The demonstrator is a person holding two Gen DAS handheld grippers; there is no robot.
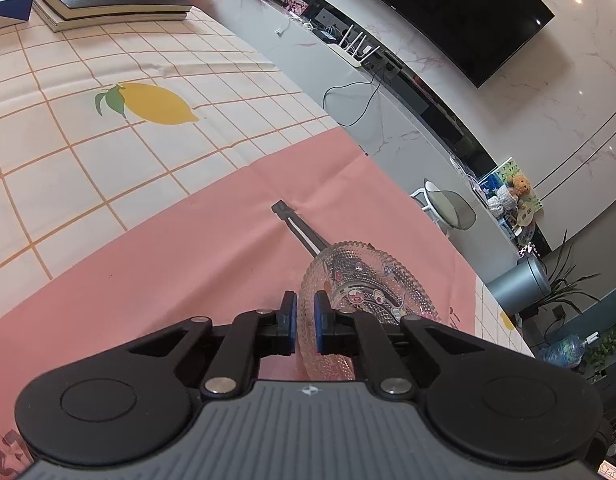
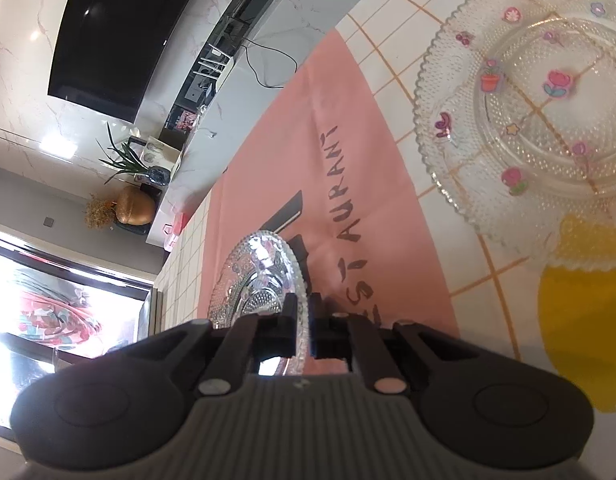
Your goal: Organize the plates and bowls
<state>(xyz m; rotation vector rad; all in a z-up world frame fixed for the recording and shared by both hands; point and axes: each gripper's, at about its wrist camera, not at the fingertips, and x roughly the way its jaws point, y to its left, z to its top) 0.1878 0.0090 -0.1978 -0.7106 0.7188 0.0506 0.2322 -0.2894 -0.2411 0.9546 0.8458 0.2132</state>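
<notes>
My left gripper [image 1: 305,323] is shut on the rim of a clear beaded glass plate [image 1: 368,280] with cartoon stickers, held tilted above the pink placemat [image 1: 179,264]. My right gripper [image 2: 303,322] is shut on the rim of another clear beaded glass plate [image 2: 255,276], held on edge over the pink placemat [image 2: 348,152]. A larger clear glass plate [image 2: 460,120] with flower stickers lies flat on the checked tablecloth [image 2: 396,12] at the upper right, with a smaller glass dish [image 2: 548,112] stacked in its middle.
A stack of black books [image 1: 107,0] lies at the table's far corner on the lemon-print tablecloth [image 1: 107,152]. The table's far edge runs next to a grey counter [image 1: 348,92] with cables and a router. A white chair [image 1: 444,204] stands beyond the table.
</notes>
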